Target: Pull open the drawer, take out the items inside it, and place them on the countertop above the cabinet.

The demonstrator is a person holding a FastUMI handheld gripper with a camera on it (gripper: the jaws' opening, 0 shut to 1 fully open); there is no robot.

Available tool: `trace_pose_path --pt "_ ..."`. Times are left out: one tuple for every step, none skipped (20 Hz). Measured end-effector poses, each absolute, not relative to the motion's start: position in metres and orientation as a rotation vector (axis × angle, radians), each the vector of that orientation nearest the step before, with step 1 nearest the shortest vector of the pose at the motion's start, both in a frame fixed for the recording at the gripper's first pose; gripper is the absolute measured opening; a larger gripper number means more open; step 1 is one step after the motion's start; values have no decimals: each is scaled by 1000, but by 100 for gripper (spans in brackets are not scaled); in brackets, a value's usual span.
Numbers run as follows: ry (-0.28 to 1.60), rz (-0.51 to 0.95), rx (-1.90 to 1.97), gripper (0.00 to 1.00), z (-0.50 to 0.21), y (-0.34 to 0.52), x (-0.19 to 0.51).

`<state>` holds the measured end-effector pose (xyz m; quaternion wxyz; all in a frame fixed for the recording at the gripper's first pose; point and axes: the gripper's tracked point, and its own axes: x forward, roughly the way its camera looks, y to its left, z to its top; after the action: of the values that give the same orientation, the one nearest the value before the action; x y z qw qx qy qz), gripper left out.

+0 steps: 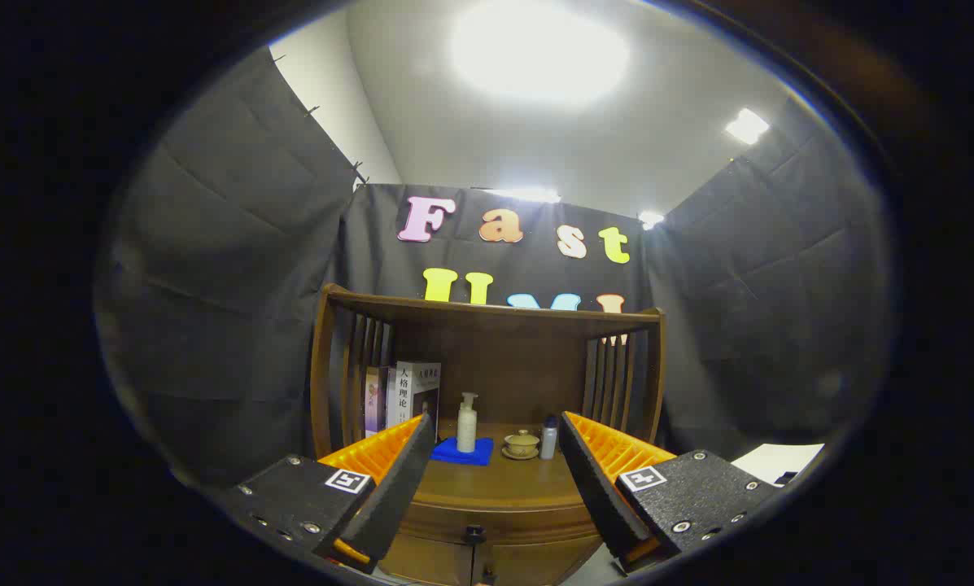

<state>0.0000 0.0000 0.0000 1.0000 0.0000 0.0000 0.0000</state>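
Observation:
A dark wooden cabinet (487,521) stands ahead, with its drawer front and a small dark knob (474,534) low between my fingers. The drawer looks closed. My gripper (496,443) is open, with nothing between its fingers, and hangs some way in front of the cabinet. On the countertop (495,484) beyond the fingers sit a white pump bottle (467,423) on a blue cloth (463,452), a small lidded tea bowl on a saucer (522,443), and a small white bottle with a dark cap (548,438).
A slatted wooden shelf frame (487,313) rises over the countertop. Books (405,395) stand upright at its back left. Black cloth walls close the booth on three sides. A white sheet (779,460) lies low at the right.

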Motion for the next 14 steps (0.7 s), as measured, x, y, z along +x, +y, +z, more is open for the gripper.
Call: trace_pose_path --pt "12 8 14 95 -2 1 0" --pt "21 19 32 95 -7 2 2" --pt "32 34 50 95 -11 5 3" --pt "48 57 69 95 -15 10 4" --pt "64 74 80 95 -18 13 5" --pt "76 78 81 95 -22 12 5" --pt "87 78 74 95 -25 11 6" --pt "98 76 67 95 -29 12 7" --pt "106 75 65 95 -31 13 7" --pt "112 77 65 95 -34 16 6" --pt "115 83 66 95 -34 20 5" --pt "117 88 66 95 -34 22 5" --pt "117 93 63 95 -34 25 5" --pt "116 100 57 95 -34 28 4"
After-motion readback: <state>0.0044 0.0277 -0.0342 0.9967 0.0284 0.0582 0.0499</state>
